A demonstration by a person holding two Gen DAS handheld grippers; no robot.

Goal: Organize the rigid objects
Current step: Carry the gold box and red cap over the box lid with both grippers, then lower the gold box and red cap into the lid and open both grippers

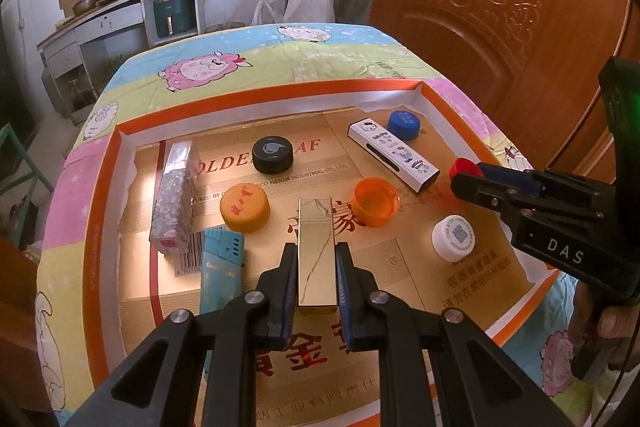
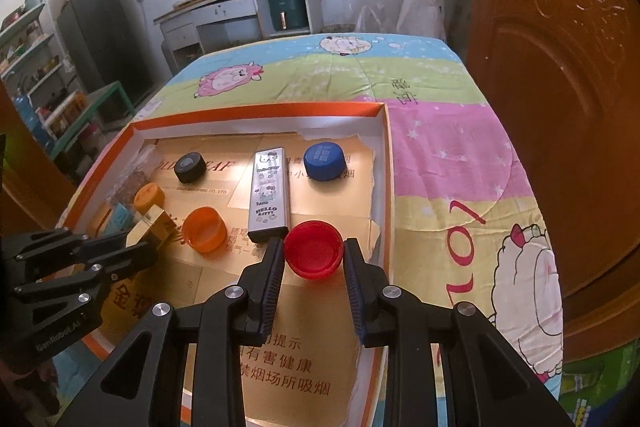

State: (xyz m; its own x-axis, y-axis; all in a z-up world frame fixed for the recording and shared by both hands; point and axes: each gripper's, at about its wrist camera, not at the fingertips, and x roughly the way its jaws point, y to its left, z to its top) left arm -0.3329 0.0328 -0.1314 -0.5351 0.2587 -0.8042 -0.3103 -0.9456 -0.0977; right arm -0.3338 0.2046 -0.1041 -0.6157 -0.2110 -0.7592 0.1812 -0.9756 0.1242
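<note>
Left hand-held gripper (image 1: 316,267) pinching gold rectangular metal lighter (image 1: 315,251), long axis pointing straight up frame. Right hand-held gripper (image 2: 314,259) clamps red round plastic cap (image 2: 313,254), lower centre.

Counter (image 2: 440,155) draped in a pastel patchwork cloth (image 1: 280,63) printed with cartoon sheep, in bands of blue, green, pink and yellow. Resting directly on the cloth, a shallow orange-rimmed cardboard tray (image 1: 100,219) with white inner walls, floor lined with gold printed card. Tray set toward the near left part of the counter in the right wrist view, with bare cloth stretching beyond its far wall and along its right side. Cloth edges hanging over the far corners.
</note>
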